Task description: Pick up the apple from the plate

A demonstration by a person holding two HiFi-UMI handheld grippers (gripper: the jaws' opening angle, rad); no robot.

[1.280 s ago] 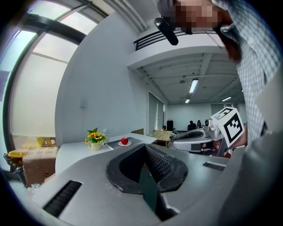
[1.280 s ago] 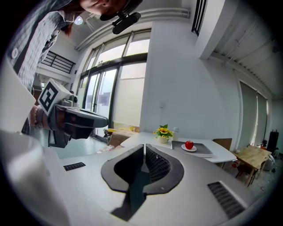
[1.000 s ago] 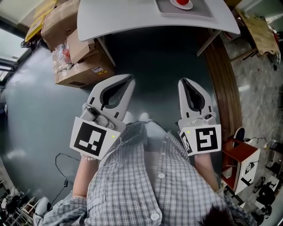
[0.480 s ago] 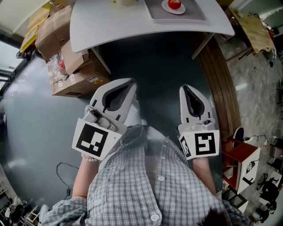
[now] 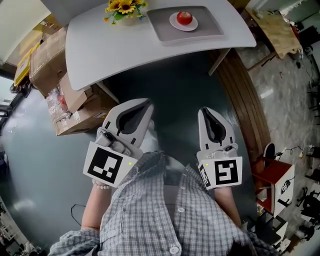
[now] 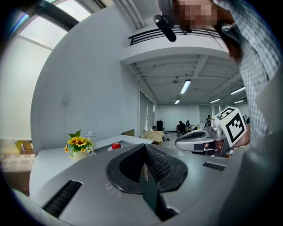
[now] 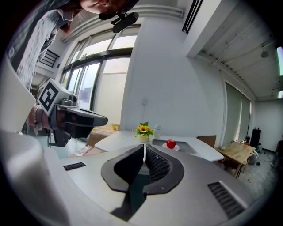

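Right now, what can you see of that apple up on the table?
The apple is small, round and shiny red, and looks whole. It sits in the middle of a white plate, which lies on a grey tray on the far part of the pale table. Only the plate touches it; nothing holds it.

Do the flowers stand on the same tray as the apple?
No, the flowers stand on the bare table, beside the tray that holds the apple.
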